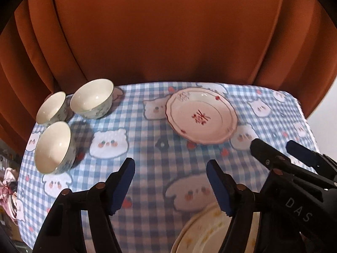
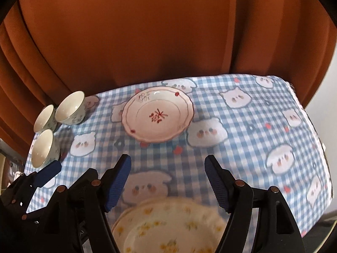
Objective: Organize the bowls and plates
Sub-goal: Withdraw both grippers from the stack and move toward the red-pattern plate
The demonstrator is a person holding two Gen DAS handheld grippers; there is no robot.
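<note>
A pink scalloped plate [image 1: 201,116] [image 2: 158,113] with red markings lies at the far middle of the table. Three white bowls [image 1: 91,99] [image 1: 52,108] [image 1: 54,147] stand upright in a cluster at the far left, also in the right wrist view [image 2: 70,108]. A stack of cream plates with yellow flowers [image 2: 168,227] [image 1: 202,232] lies at the near edge. My left gripper [image 1: 170,164] hangs open above the cloth, nothing between its fingers. My right gripper [image 2: 168,160] [image 1: 273,147] is open above the cream plates, beside the left one, touching nothing.
A blue checked tablecloth [image 1: 147,189] with white bear faces covers the table. An orange curtain [image 1: 168,31] hangs right behind the far edge. The cloth drops off at the right edge [image 2: 316,147]. Pink clutter [image 1: 8,189] lies below the table's left side.
</note>
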